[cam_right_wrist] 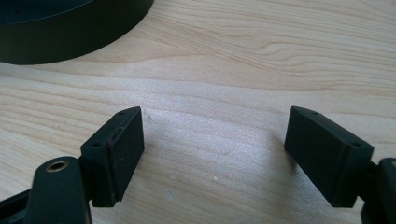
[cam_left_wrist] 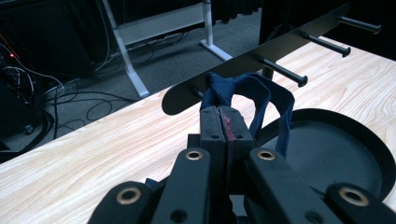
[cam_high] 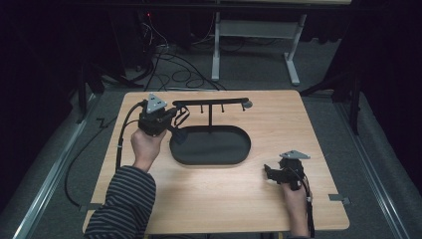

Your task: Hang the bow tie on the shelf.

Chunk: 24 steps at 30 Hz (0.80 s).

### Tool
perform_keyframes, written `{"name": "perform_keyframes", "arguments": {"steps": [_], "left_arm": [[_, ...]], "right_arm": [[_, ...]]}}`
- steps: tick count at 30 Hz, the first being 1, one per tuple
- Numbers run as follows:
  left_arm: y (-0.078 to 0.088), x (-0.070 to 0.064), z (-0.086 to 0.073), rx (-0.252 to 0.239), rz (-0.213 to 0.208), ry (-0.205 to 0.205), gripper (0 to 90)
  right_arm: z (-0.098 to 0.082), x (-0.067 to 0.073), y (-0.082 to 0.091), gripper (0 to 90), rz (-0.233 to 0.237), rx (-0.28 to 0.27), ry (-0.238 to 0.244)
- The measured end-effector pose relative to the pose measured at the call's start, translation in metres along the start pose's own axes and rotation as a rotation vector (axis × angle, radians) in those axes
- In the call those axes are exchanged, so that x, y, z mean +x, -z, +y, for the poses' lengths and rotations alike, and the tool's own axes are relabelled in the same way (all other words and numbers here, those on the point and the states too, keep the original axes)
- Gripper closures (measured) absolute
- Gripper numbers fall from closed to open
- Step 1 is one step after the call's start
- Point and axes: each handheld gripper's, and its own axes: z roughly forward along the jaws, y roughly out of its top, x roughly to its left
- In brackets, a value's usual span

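A black rack bar (cam_high: 211,102) with several pegs (cam_left_wrist: 285,73) stands on a post over a black oval tray (cam_high: 211,146). My left gripper (cam_left_wrist: 226,114) is shut on a dark blue fabric loop (cam_left_wrist: 264,91), held just in front of the bar's left end (cam_left_wrist: 180,98). The loop hangs beside the pegs; I cannot tell whether it touches one. In the high view the left gripper (cam_high: 175,119) sits at the tray's left rim. My right gripper (cam_high: 268,172) rests low over the table at the right; its jaws (cam_right_wrist: 212,144) are open and nothing is between them.
The wooden table (cam_high: 278,124) has bare room on the right and along its front. The tray wall (cam_right_wrist: 70,32) lies beyond the right gripper. On the floor behind are tangled cables (cam_high: 174,74) and a white desk frame (cam_high: 254,30).
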Motion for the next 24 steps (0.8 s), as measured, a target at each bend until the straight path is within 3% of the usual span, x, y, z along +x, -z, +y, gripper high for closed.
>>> {"name": "perform_keyframes", "arguments": {"steps": [7,24], "left_arm": [[-0.0030,-0.0013,-0.0013,0.006,0.021,-0.007,88.9],[-0.0081,0.0029,-0.0075,0.030,0.012,0.021,87.4]], "right_arm": [[0.0000,0.0000,0.0000,21.0,0.000,0.000,0.000],[0.0000,-0.0001,0.0000,21.0,0.000,0.000,0.001]]}}
